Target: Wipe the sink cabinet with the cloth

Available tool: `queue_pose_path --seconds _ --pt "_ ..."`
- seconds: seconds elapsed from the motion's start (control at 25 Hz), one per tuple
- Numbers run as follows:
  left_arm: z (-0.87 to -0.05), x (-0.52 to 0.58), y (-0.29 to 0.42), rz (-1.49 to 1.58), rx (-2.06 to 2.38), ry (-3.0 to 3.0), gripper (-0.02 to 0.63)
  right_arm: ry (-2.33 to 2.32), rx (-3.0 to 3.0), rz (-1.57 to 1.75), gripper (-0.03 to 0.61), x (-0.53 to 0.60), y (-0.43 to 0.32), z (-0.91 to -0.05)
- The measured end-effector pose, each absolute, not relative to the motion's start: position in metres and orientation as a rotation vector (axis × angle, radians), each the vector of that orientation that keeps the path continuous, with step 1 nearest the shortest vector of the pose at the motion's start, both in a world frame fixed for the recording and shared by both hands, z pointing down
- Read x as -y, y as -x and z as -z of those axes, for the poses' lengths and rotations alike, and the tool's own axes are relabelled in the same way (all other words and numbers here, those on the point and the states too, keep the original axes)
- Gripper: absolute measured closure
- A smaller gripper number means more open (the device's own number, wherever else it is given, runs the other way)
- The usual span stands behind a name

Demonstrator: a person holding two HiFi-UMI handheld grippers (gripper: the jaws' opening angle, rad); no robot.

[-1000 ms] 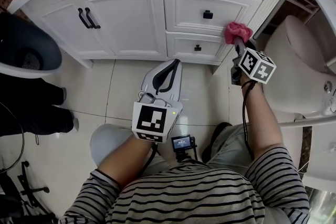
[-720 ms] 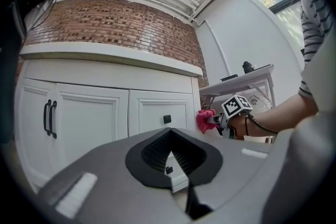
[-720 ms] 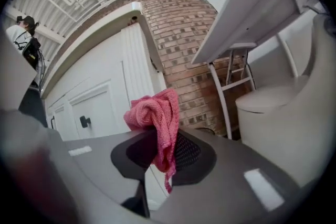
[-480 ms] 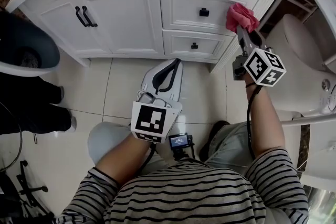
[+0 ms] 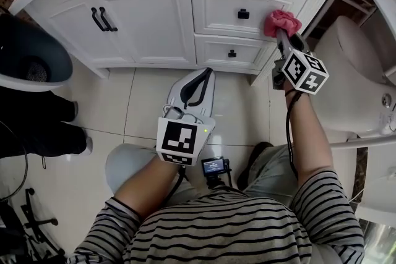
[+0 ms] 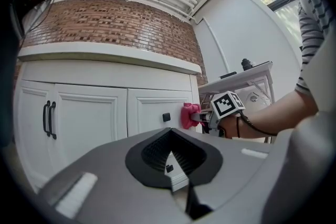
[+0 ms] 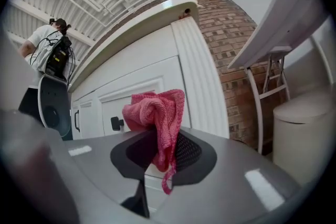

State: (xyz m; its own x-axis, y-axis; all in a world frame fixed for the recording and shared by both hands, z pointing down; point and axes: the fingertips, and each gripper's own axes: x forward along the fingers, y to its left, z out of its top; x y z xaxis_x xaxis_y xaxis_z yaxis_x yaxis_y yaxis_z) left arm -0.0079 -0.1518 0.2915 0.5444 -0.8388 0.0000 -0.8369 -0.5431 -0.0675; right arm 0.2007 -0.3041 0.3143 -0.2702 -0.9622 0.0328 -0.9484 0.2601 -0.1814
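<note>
Presently the right gripper [image 7: 160, 136] has its jaws pinched on the pink cloth [image 7: 155, 113], which bunches above the pads in a crumpled ball while one thin end hangs below them. In the head view that cloth [image 5: 281, 21] sits at the right end of the upper drawer [image 5: 226, 3], just right of its black knob [image 5: 243, 13] and beside the fluted corner post [image 5: 317, 0]; it appears to lie against the front of the sink cabinet [image 5: 154, 15], though actual contact cannot be confirmed. The right gripper [image 5: 282, 39] is held high on an outstretched forearm, its marker cube towards the camera. The left gripper [image 6: 169, 134] has its jaws pressed together with nothing between them; the white cabinet front shows beyond its dark pads. In the head view the left gripper [image 5: 204, 74] is held low above the tiled floor [image 5: 142, 114], well apart from the cabinet, with its tips pointing at the lower drawer [image 5: 232, 52]. Two black handles [image 5: 102, 20] stand side by side where the double doors meet at the left. A white rounded fixture [image 5: 352, 83] stands to the right of the cabinet, a brick wall [image 7: 236, 44] rises behind the corner post, and a dark rounded bin [image 5: 31, 59] is at the left edge.
</note>
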Motion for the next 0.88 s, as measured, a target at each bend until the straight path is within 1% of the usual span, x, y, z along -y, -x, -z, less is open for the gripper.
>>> queue_pose_path --seconds 0.2,0.28,0.32,0.4,0.52,0.64,0.72,0.8,0.88 --pt "-0.291 0.149 0.005 0.048 -1.455 2.712 0.623 2.101 -2.153 0.395 0.509 0.277 -0.294 -0.334" --pt "-0.292 0.147 0.008 0.041 -1.464 2.727 0.623 2.121 -2.11 0.418 0.51 0.264 -0.31 -0.332" --pt "-0.29 0.146 0.009 0.026 -1.469 2.737 0.623 2.096 -2.129 0.407 0.51 0.258 -0.305 -0.327" --pt "-0.283 0.145 0.011 -0.016 -1.473 2.747 0.623 1.988 -2.22 0.37 0.511 0.249 -0.273 -0.314" --pt "-0.272 0.141 0.015 -0.07 -1.469 2.735 0.623 1.729 -2.426 0.344 0.51 0.237 -0.184 -0.308" --pt "-0.267 0.139 0.019 -0.087 -1.481 2.75 0.623 1.46 -2.643 0.352 0.509 0.238 -0.085 -0.33" --pt "-0.266 0.141 0.023 -0.097 -1.498 2.76 0.623 1.361 -2.765 0.333 0.509 0.251 -0.032 -0.354" --pt "-0.266 0.143 0.028 -0.111 -1.513 2.758 0.623 1.329 -2.842 0.317 0.509 0.271 0.004 -0.377" --pt "-0.269 0.147 0.031 -0.09 -1.53 2.757 0.623 1.347 -2.878 0.328 0.509 0.294 0.021 -0.398"
